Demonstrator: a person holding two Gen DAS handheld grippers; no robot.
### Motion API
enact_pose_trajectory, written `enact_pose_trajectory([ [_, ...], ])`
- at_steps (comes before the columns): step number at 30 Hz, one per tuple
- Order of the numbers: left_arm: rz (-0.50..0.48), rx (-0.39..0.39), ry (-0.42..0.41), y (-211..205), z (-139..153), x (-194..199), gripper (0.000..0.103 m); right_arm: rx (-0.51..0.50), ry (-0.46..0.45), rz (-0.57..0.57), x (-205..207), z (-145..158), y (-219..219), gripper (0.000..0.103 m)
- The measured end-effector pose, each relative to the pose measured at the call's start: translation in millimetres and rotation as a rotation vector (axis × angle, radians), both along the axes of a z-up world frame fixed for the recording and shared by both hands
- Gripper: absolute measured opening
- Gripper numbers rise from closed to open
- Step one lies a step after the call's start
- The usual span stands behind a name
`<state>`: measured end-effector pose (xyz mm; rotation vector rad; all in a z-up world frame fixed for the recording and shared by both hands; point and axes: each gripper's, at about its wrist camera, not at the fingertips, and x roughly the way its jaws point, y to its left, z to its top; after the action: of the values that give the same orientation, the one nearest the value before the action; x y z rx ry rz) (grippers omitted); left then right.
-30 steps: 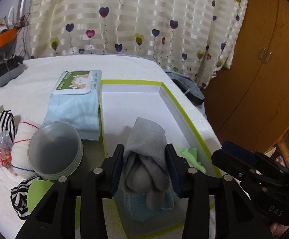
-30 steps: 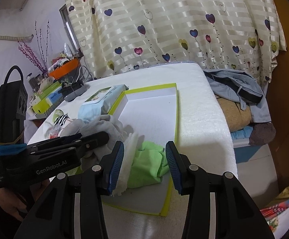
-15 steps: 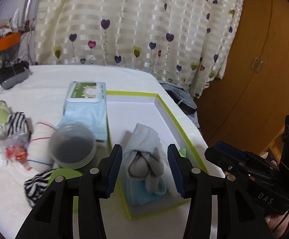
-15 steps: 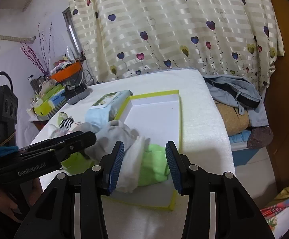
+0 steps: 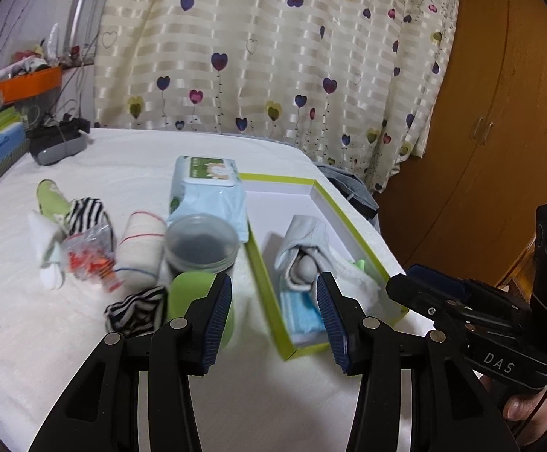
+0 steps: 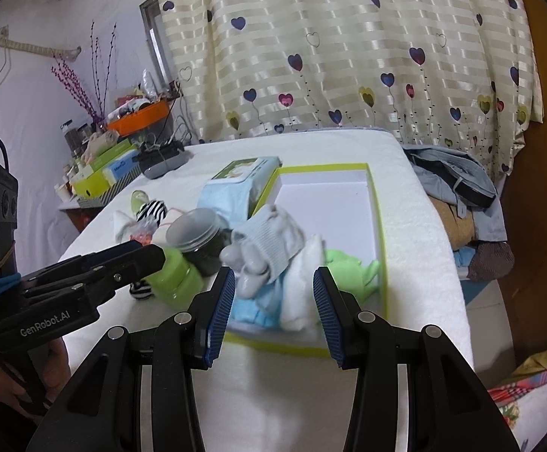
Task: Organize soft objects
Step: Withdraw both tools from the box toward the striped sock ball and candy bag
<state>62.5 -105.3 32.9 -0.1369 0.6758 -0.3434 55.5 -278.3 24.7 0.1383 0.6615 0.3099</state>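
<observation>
Hovering above the near end of a white-towelled worktop (image 5: pixel 85 339), the left hand-held gripper (image 5: pixel 273 316) stands with its blue-padded jaws spread wide and nothing between them. Beyond them lies a shallow white box with a lime-green rim (image 5: pixel 262 263), and in its near end a rolled grey sock bundle (image 5: pixel 303 245) sits on a blue face mask (image 5: pixel 299 312). The left wrist view alone lays out the loose items to the left of the box: a round clear-lidded jar (image 5: pixel 201 241), a pack of wet wipes (image 5: pixel 207 192), a cream roll with red and blue stripes (image 5: pixel 141 241), a black-and-white striped sock (image 5: pixel 137 310), a second striped piece (image 5: pixel 85 214) and a small clear packet with red contents (image 5: pixel 89 256), somewhat blurred. The right hand-held gripper (image 5: pixel 416 282) enters that view from the right edge, its jaw gap not readable there.

The right wrist view supplies what the left hides: the right hand-held gripper (image 6: pixel 273 309) is likewise wide apart and carrying nothing, poised over the box's near end. There the grey bundle (image 6: pixel 265 245) rests beside a white cloth (image 6: pixel 303 293) and a light green cloth (image 6: pixel 348 267), the latter barely visible from the left. A lime-green object (image 6: pixel 175 278), possibly a cup, stands just outside the box. Folded clothes (image 6: pixel 454 180) lie off the worktop's far right edge.
</observation>
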Motion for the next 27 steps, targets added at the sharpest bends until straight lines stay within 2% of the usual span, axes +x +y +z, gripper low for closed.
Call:
enact_pose_trajectory([
  [9, 0.031, -0.010, -0.014, 32.1, 0.0, -15.4, 0.046, -0.043, -0.011, 0.028, -10.2, 3.8, 29.1, 0.045],
  [27, 0.091, -0.012, -0.005, 63.6, -7.4, -26.1, 0.046, -0.073, -0.019, 0.080, -22.7, 8.2, 62.8, 0.046],
])
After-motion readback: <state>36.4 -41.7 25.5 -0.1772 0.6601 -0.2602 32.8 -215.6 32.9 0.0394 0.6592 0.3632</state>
